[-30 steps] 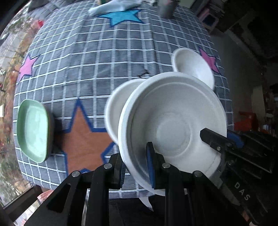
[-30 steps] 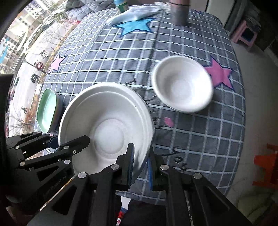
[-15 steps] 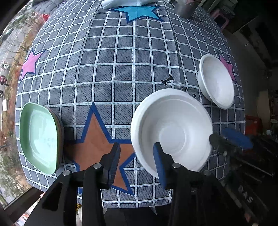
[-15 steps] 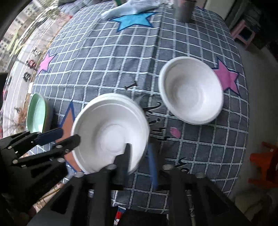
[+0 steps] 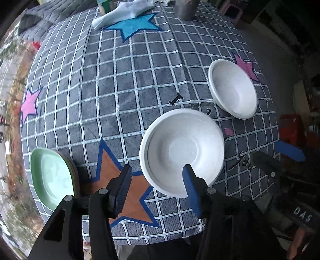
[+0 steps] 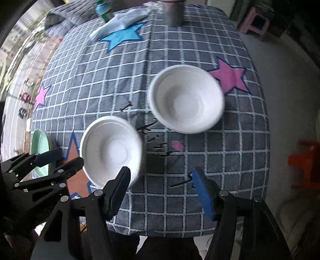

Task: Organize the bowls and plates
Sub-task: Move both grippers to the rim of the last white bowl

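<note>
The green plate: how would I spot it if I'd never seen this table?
Find the checked tablecloth and its orange star near the front edge. The green plate lies just left of that star, at the cloth's edge. It is the only coloured dish; both bowls are white.

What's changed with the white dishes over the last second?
Both tools let go: the left tool and right tool had pinched the stacked white bowls at the rim; their jaws have just been opening, empty. The stack sits on the tablecloth. The single white bowl and green plate stayed.

A checked star-patterned cloth (image 5: 112, 96) is covering the surface; a grey cup (image 6: 173, 14) and pale crumpled rag (image 5: 124, 12) are sitting at its far edge.
</note>
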### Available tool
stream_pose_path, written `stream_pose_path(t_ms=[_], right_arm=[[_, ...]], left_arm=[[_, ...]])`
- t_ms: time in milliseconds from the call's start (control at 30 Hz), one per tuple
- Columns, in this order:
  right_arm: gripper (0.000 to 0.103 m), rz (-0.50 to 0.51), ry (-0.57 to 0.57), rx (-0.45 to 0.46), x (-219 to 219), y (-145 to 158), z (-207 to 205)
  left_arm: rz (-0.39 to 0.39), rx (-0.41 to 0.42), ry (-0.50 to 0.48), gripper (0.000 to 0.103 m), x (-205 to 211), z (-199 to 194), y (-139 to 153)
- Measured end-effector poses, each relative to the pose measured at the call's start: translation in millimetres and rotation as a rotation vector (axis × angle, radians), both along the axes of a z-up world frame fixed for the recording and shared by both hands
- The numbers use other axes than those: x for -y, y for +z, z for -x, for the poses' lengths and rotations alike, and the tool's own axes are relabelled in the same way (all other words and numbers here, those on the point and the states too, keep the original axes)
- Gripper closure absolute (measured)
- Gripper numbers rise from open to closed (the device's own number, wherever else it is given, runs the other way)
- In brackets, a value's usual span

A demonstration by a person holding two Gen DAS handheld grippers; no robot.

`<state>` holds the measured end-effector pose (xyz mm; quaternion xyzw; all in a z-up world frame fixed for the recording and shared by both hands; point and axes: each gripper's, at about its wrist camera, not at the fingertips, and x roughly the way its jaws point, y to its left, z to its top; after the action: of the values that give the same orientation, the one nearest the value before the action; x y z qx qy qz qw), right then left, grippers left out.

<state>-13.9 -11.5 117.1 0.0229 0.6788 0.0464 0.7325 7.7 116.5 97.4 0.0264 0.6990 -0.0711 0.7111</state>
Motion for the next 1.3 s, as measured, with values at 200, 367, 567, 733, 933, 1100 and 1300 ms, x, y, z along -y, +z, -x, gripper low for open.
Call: stream_pose_path(t_ms=[200,367,567,733,933,1100,1300], right_arm=[[0.037,-0.001,-0.061,0.001,18.3,4.6,3.0],[0.037,-0.002,-0.094,0.015,32.0,9.8,5.5],[0.037,-0.021,-0.178,0.014,60.8,12.7,11.1],[0.037,-0.04,-0.221,0.014,79.6,13.8,13.5],[0.037,-0.051,-0.204,0.051,87.0,21.3,10.6],[0.037,-0.067,-0.193,0.048,92.6,17.9,10.8],[0.037,-0.077,-0.171,0.044,97.7,15.2,10.5]], left_arm=[[-0.013,0.025,-0.043,0.04,11.3,3.6,7.0],[-0.02,0.037,-0.077,0.035,23.8,-0.6,11.8],[-0.032,0.035,-0.091,0.034,32.4,0.2,17.0],[-0.053,0.057,-0.102,0.031,41.4,-2.8,26.3],[-0.092,0.093,-0.138,0.031,59.2,-4.8,35.3],[-0.113,0.101,-0.15,0.031,69.7,-4.0,36.6],[-0.125,0.1,-0.134,0.031,76.1,-4.2,35.9]])
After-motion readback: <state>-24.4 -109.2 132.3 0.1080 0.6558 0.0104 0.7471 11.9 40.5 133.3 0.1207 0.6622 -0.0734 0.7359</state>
